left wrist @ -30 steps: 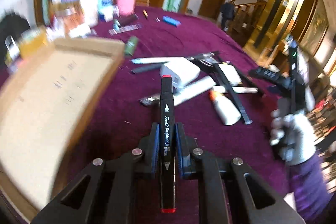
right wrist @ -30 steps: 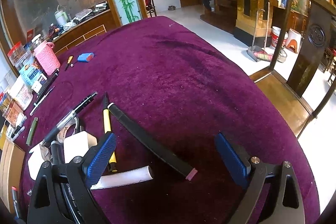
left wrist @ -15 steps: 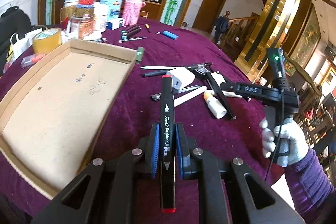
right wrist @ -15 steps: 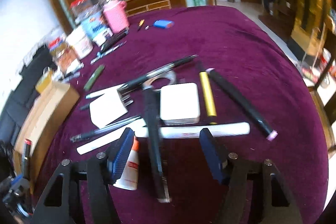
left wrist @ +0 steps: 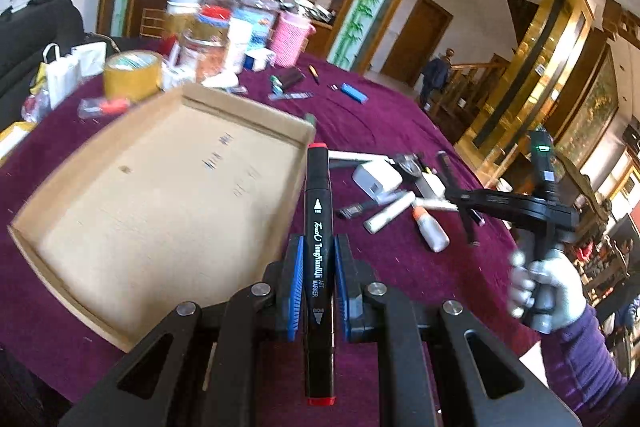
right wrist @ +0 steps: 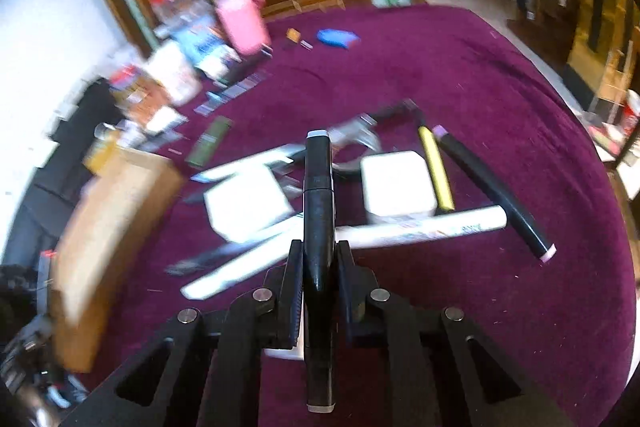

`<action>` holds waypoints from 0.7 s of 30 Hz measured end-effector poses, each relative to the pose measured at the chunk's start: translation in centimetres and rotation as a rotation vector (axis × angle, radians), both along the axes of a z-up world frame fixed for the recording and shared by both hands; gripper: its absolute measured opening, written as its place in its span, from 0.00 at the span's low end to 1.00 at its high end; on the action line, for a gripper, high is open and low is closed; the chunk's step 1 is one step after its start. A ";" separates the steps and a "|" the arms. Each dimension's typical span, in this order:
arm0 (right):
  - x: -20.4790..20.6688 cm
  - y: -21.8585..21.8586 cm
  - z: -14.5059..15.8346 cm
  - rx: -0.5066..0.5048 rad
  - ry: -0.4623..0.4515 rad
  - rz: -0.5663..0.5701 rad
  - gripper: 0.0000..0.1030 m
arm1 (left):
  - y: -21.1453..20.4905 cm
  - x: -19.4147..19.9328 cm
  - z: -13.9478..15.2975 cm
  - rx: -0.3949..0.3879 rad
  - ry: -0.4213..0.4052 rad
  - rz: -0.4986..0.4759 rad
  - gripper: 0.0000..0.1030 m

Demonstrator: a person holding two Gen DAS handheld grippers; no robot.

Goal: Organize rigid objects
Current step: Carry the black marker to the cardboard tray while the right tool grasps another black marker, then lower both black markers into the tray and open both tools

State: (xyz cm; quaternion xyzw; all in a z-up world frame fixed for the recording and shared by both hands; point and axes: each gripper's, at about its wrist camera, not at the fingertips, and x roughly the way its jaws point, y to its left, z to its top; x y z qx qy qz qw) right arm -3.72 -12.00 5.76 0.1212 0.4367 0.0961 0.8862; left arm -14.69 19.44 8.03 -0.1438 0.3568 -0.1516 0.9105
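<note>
My left gripper (left wrist: pixel 318 267) is shut on a black art marker with red caps (left wrist: pixel 318 195), held lengthwise above the purple tablecloth. Its tip hangs by the near right corner of the shallow cardboard tray (left wrist: pixel 248 111). My right gripper (right wrist: pixel 318 267) is closing its jaws, and the blue pads press on a black marker with grey-white caps (right wrist: pixel 318 179), held lengthwise over the pile of pens. In the left wrist view a white-gloved hand (left wrist: pixel 548 291) carries that right gripper at the right.
On the cloth lie a white charger block (right wrist: pixel 396 183), a white adapter (right wrist: pixel 248 203), a yellow pen (right wrist: pixel 436 171), a long white marker (right wrist: pixel 420 227), a black marker with a pink cap (right wrist: pixel 492 191) and a glue bottle (left wrist: pixel 430 231). Jars, a tape roll (left wrist: pixel 132 71) and a pink container (left wrist: pixel 290 37) crowd the far edge.
My right gripper swung from the bare cloth over the pen pile, and its wide-open jaws closed on a black marker. My left gripper carried the red-capped marker toward the tray's right edge.
</note>
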 end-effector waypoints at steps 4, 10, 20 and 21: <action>-0.5 2.5 3.4 0.147 -0.029 0.105 0.16 | 1.6 1.6 1.1 0.003 0.001 0.028 0.14; 2.5 9.1 3.3 0.392 0.091 0.225 0.16 | 2.4 7.0 1.1 0.043 0.051 0.020 0.14; 7.6 18.6 -2.5 0.446 0.309 0.162 0.17 | 2.5 15.0 -3.1 0.032 0.188 -0.001 0.14; 8.0 18.6 -2.8 0.415 0.315 0.132 0.17 | 2.5 15.3 -3.3 0.022 0.192 0.006 0.17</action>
